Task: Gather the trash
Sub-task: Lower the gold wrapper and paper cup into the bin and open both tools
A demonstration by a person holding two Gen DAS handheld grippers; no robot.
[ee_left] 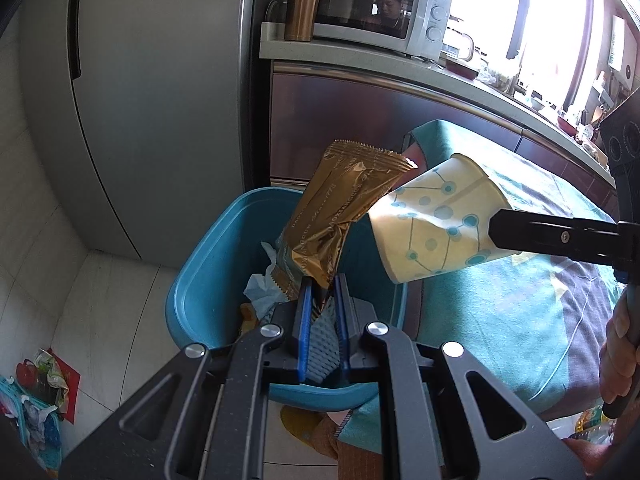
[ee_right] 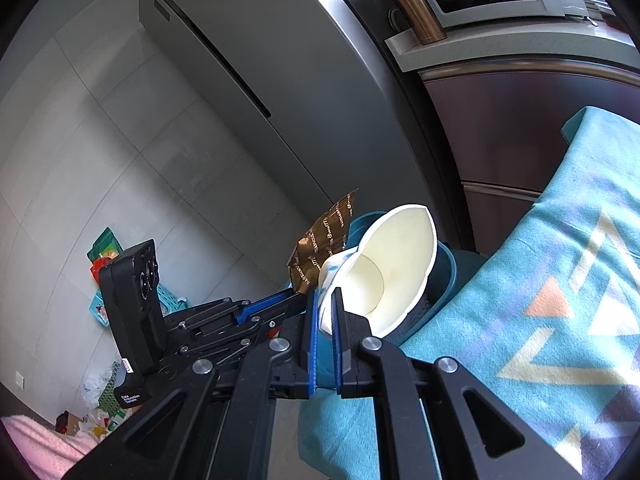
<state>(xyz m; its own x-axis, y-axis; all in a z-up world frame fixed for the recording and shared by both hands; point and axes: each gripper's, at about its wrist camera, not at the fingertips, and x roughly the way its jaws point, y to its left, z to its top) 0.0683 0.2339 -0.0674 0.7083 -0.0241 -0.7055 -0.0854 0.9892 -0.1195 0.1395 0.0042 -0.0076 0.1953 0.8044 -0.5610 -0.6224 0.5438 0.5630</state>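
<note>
Left gripper clamped on gold wrapper, right gripper pinching paper cup wall; both held over blue bin, apparently for dropping.

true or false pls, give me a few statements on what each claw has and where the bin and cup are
1. The left claw is shut on a gold snack wrapper. True.
2. The right claw holds a metal can. False: it pinches the wall of a paper cup with a teal dot pattern.
3. The wrapper hangs over a blue bin. True.
4. The bin holds nothing. False: crumpled tissue and other scraps lie inside it.
5. The cup stands upright on the floor. False: it is held tilted in the air, its side squashed, beside the wrapper.
6. A copper tumbler stands beside a microwave on the counter. True.
</note>
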